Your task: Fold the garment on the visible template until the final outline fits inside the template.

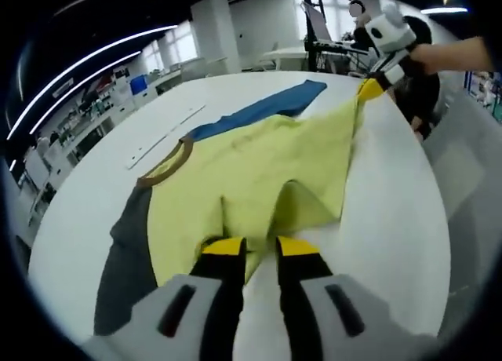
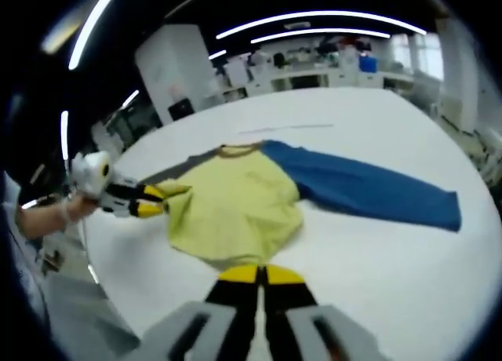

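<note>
your left gripper [image 1: 252, 247] sits at the near hem of the garment [image 1: 267, 173], its yellow-tipped jaws a little apart with the yellow cloth running in between them, so it looks clamped on the hem, though you cannot see the pinch itself. in the right gripper view your right gripper [image 2: 261, 275] has its jaws pressed together on the opposite corner of the same hem, and the fabric is lifted and stretched between the two tools. the garment lies spread on the white table [image 1: 392, 220]: a yellow body, a brown collar [image 1: 169, 166], a grey sleeve [image 1: 129, 251] to one side and a blue sleeve [image 2: 369, 188] stretched flat to the other. thin white strips [image 1: 165, 133] lie on the table beyond the collar, apart from the cloth.
</note>
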Demonstrator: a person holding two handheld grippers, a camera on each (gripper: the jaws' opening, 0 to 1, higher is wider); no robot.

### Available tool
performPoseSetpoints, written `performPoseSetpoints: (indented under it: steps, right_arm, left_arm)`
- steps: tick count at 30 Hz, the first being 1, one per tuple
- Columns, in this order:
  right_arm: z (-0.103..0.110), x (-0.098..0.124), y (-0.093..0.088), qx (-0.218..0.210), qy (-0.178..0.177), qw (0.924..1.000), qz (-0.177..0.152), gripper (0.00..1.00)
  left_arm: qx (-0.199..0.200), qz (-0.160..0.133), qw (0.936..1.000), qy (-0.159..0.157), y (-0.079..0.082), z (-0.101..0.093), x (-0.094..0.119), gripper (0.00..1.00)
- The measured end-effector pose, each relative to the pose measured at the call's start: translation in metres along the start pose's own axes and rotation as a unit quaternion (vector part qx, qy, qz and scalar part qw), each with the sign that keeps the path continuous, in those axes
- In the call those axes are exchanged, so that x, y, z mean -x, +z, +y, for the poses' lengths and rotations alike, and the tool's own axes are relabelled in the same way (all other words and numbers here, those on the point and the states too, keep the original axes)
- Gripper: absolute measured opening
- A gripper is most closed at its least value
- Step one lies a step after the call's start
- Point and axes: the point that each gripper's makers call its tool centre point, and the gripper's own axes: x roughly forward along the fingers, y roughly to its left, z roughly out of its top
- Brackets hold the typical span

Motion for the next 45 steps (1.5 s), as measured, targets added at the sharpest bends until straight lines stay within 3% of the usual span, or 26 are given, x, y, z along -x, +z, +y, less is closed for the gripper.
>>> performPoseSetpoints:
  steps: [10,14,21,29,45]
  right_arm:
    - [0.002,0.000,-0.003,-0.001,0.000,1.0000,0.003,0.00]
    - [0.001,-0.001,-0.003,-0.001,0.000,1.0000,0.003,0.00]
    - [0.005,0.000,-0.003,0.001,0.002,1.0000,0.004,0.00]
    - [0.008,0.002,-0.005,0.011,0.010,0.9999,0.009,0.00]
    - [0.024,0.020,-0.024,0.051,0.031,0.9975,0.039,0.00]
  left_arm:
    - [0.067,-0.017,0.9970,0.035,0.001,0.005,-0.006,0.11]
    - [0.075,-0.019,0.9957,0.051,0.002,0.009,-0.006,0.02]
    - [0.052,-0.012,0.9970,0.056,-0.004,0.013,0.002,0.00]
    - [-0.001,0.012,0.9989,0.046,-0.023,0.014,0.027,0.00]
    - [-0.071,0.079,0.9941,0.023,-0.065,-0.022,0.089,0.00]
